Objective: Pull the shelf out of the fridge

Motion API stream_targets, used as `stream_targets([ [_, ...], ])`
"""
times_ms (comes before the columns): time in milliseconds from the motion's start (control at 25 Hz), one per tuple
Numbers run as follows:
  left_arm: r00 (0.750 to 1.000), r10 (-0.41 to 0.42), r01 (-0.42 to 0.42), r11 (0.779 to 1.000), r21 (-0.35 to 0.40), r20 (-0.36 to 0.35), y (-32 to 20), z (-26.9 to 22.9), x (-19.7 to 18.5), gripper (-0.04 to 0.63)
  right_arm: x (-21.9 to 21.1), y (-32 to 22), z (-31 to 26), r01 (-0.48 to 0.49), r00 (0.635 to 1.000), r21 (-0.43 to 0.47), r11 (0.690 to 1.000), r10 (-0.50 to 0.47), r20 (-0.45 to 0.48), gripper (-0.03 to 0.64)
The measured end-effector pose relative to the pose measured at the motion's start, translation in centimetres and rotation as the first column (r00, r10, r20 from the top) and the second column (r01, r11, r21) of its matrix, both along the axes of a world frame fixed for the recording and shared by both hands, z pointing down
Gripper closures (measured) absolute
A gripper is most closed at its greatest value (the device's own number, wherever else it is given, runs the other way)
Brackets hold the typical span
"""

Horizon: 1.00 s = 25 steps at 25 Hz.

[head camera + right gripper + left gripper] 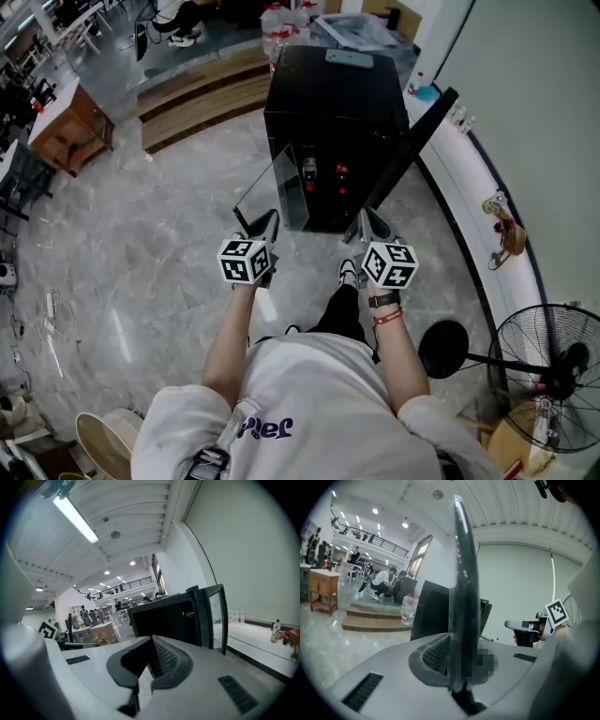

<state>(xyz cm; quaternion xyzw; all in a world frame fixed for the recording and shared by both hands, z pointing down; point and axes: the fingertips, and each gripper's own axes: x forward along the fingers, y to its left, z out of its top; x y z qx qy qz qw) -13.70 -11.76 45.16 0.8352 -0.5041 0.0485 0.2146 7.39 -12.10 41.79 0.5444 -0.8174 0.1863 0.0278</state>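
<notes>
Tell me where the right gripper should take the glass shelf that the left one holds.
Probably the near edge of the glass shelf, beside the left gripper, coming in from the person's side. It is a thin, flat, tilted pane, so the fingers of the right gripper can close across its thickness.
</notes>
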Motion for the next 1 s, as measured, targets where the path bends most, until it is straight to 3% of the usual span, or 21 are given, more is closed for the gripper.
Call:
stream_targets([
  [200, 0.998, -0.021, 0.016, 0.997, 0.073, 0.066, 0.6, -2.8, -0.8, 0.569, -0.3, 0.4, -1.8, -0.008, 0.999, 0.047, 0.999, 0.01, -0.038, 0.607],
  [600, 0.991, -0.056, 0.031, 0.979, 0.2, 0.123, 1.9, -7.7, -0.8, 0.569, -0.5, 1.4, -4.8, -0.014, 0.992, 0.132, 0.991, 0.031, -0.125, 0.607],
  [1000, 0.988, -0.069, 0.034, 0.969, 0.245, 0.135, 2.3, -8.9, 0.6, 0.569, 0.5, 2.3, -5.5, -0.027, 0.989, 0.168, 0.985, 0.051, -0.14, 0.607],
])
